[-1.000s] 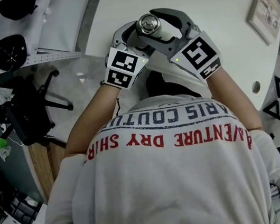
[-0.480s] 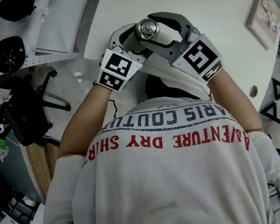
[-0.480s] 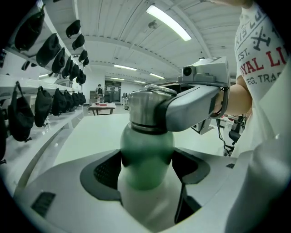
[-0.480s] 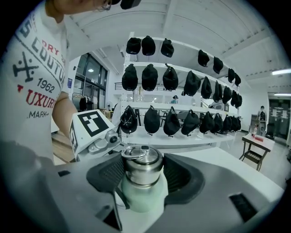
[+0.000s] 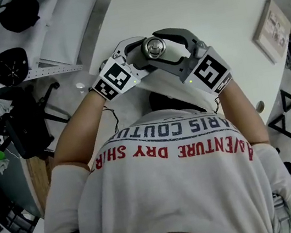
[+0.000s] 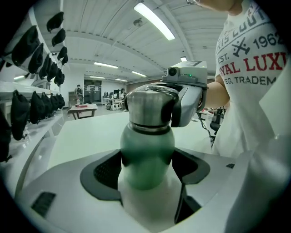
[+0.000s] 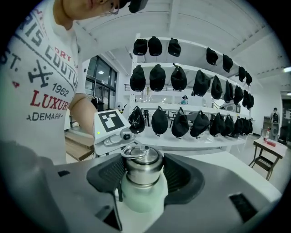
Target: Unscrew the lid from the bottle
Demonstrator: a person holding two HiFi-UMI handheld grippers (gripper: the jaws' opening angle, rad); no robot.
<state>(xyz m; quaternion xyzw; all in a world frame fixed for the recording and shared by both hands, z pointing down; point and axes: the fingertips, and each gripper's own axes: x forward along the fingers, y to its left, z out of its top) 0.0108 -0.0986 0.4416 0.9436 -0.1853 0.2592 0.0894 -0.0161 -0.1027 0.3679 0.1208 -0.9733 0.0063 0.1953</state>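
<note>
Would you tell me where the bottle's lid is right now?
In the head view, top centre, the lid sits on the bottle, between the right gripper's jaws.

Left gripper view: bottle [image 6: 146, 154] base was blurred and cut off at the lower edge. Head view: its body was hidden under lid [image 5: 154, 46] and jaws. Distant person [image 6: 78, 89] was too small to make out.
</note>
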